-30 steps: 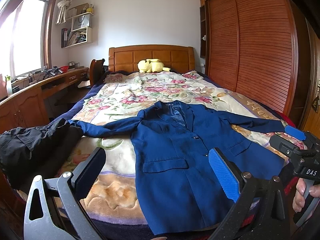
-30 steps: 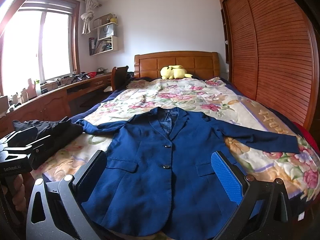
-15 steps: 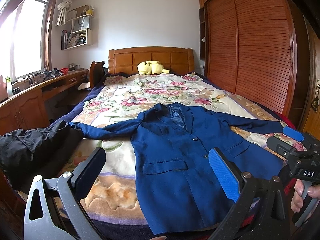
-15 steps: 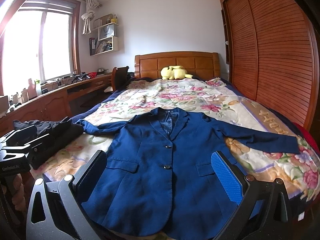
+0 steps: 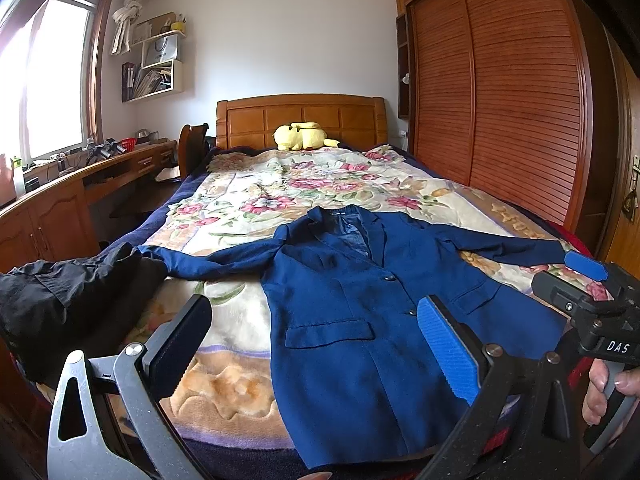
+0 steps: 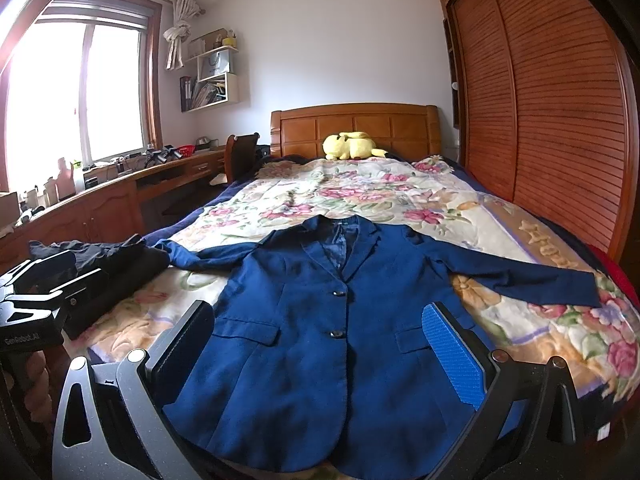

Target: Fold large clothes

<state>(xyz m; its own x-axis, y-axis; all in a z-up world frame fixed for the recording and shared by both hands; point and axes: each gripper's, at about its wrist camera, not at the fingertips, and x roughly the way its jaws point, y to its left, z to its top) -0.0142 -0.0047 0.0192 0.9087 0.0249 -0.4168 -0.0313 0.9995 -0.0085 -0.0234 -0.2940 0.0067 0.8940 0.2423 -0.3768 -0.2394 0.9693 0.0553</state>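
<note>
A navy blue blazer lies flat and face up on the flowered bed blanket, buttoned, both sleeves spread out sideways; it also shows in the right wrist view. My left gripper is open and empty, held above the hem near the foot of the bed. My right gripper is open and empty, held above the blazer's lower front. The right gripper's body shows at the right of the left wrist view, and the left gripper's body at the left of the right wrist view.
A pile of black clothes lies on the bed's left edge. A yellow plush toy sits by the wooden headboard. A wooden wardrobe runs along the right. A cluttered desk and chair stand at the left.
Both grippers have tilted slightly, so the bed and blazer sit a little lower in view. The blazer has not moved and both grippers stay open.
</note>
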